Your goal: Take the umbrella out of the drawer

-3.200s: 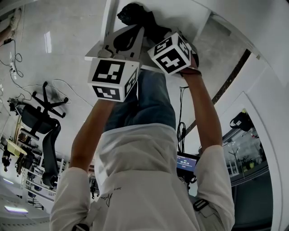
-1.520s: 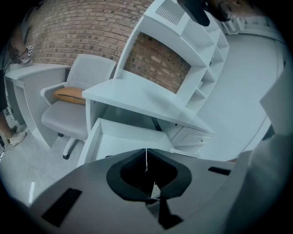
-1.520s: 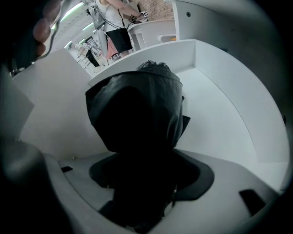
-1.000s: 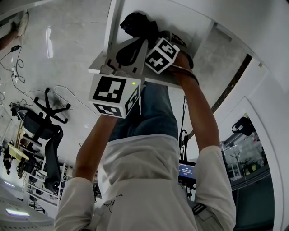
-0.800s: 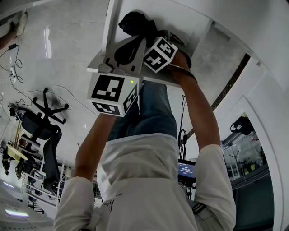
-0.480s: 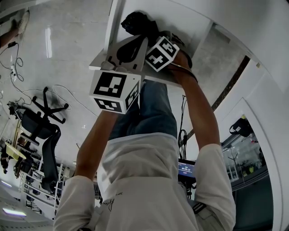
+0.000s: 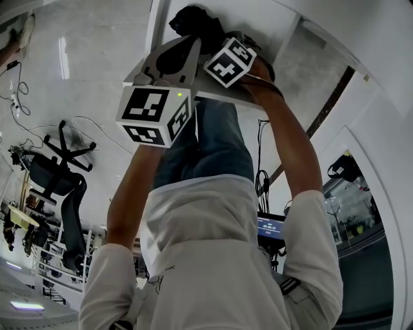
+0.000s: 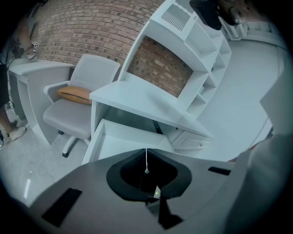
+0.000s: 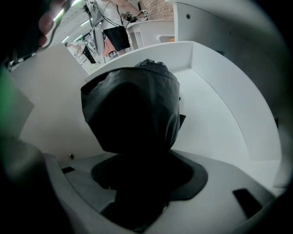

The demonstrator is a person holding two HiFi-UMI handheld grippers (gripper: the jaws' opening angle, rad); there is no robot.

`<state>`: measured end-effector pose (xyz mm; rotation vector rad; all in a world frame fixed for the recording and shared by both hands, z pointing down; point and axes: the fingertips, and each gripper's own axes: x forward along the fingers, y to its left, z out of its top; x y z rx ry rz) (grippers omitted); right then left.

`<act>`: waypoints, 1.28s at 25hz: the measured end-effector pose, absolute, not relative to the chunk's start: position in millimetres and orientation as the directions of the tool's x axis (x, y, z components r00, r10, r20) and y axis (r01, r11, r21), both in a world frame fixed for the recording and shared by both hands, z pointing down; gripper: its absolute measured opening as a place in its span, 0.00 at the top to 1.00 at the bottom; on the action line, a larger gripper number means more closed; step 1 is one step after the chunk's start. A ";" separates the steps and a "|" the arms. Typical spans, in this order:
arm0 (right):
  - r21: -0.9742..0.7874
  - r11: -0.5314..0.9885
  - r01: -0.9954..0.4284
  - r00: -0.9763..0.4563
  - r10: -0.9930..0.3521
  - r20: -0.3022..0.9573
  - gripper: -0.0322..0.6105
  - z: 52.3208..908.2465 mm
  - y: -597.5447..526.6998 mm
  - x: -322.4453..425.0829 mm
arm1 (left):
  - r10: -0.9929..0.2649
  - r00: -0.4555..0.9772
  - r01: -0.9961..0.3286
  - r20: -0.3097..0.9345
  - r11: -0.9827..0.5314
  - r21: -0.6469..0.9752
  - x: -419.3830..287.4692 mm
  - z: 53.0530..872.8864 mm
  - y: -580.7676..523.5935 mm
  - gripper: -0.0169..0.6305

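The folded black umbrella [image 9: 132,109] lies in the open white drawer [image 9: 219,105], bunched up against its left wall. My right gripper [image 9: 137,153] points steeply down over it. Its jaws have just been closing, the umbrella fills the space between them, and they hold it. In the head view the umbrella [image 7: 193,19] shows as a dark lump in the drawer [image 7: 155,26], with the right gripper [image 7: 208,32] on it. My left gripper [image 8: 146,157] hovers shut and empty over the drawer's front [image 8: 123,141]. In the head view the left gripper [image 7: 187,48] lies beside the right one.
A grey chair with an orange cushion [image 8: 75,103] stands left of the drawer. The white desk top [image 8: 146,103] overhangs it, with shelves [image 8: 197,59] above and a brick wall behind. A black office chair [image 7: 58,180] and cables lie on the floor behind me.
Since the earliest frame my right gripper has gone deeper into the drawer, onto the umbrella. Over the last second both hands have barely shifted.
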<state>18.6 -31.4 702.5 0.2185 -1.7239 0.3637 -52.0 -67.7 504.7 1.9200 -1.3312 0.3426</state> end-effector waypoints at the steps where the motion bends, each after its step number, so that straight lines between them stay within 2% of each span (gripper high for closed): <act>1: -0.119 0.932 -0.342 -0.185 0.058 0.981 0.56 701.5 -31.7 18.4 | -0.682 0.421 -0.885 0.598 -0.166 0.435 -53.3 504.3 -67.7 0.95; 13: -0.109 0.926 -0.361 -0.183 0.045 0.982 0.56 688.0 -45.9 19.2 | -0.679 0.430 -0.880 0.594 -0.171 0.443 -57.8 497.3 -77.8 0.95; 26: -0.116 0.925 -0.361 -0.187 0.050 0.981 0.56 672.3 -46.2 18.4 | -0.663 0.426 -0.855 0.615 -0.073 0.514 -67.3 500.1 -67.4 0.95; 32: -0.121 0.923 -0.365 -0.192 0.052 0.980 0.56 666.0 -45.0 19.9 | -0.663 0.418 -0.863 0.622 -0.076 0.499 -70.3 499.6 -67.9 0.95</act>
